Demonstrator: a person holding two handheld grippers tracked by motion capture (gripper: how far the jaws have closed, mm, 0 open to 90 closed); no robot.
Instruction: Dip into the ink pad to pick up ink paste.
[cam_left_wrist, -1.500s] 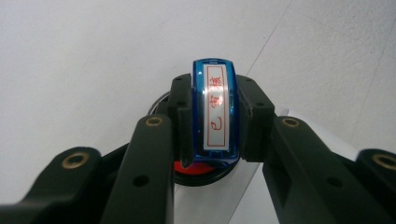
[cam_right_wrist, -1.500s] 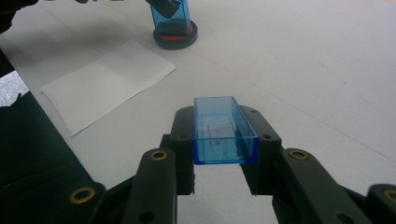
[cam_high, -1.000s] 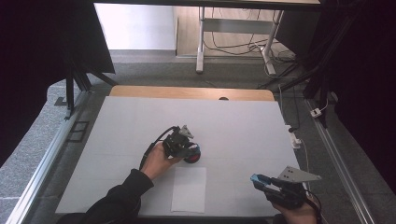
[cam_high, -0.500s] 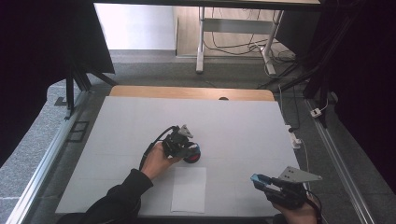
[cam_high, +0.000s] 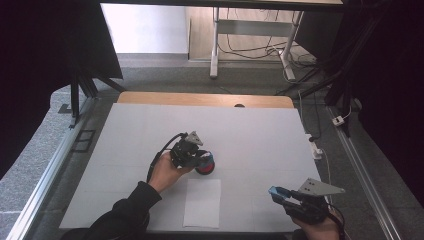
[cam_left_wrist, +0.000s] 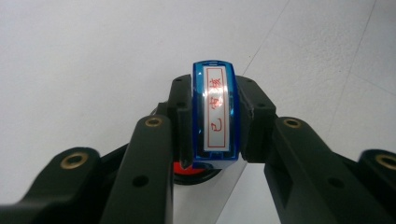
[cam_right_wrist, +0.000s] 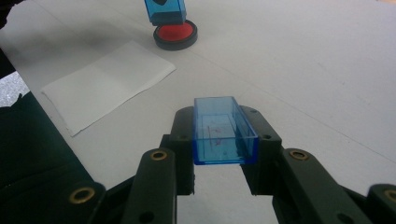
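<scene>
Clamped between the black jaws of the left gripper (cam_left_wrist: 212, 140) is a translucent blue plastic stamp (cam_left_wrist: 215, 116) with a white label of red characters on its top, held upright with its printing face down on a round red ink pad in a black case (cam_right_wrist: 175, 33). The right gripper view shows the stamp's lower end resting on or just above the red surface; I cannot tell whether it presses in. From the high view the left gripper (cam_high: 192, 152) sits near the middle of the white table (cam_high: 260, 135), with the ink pad (cam_high: 206, 165) touching its far side. The right gripper (cam_right_wrist: 219, 149) is closed on the sides of a clear blue rectangular plastic cap (cam_right_wrist: 223, 128), open side up, evidently the stamp's cover; it hovers near the table's near right corner, well apart from the pad. A plain white sheet of paper (cam_high: 202, 202) lies flat just on the person's side of the ink pad, between the two grippers. My reading is that the inking step is in hand: the stamp is taking up colour before being printed. The next move would call for lifting the stamp straight up off the pad, carrying it the short way toward the person over the sheet, and pressing it down squarely, keeping it level so the impression comes out even, while the right hand keeps the cap clear.
</scene>
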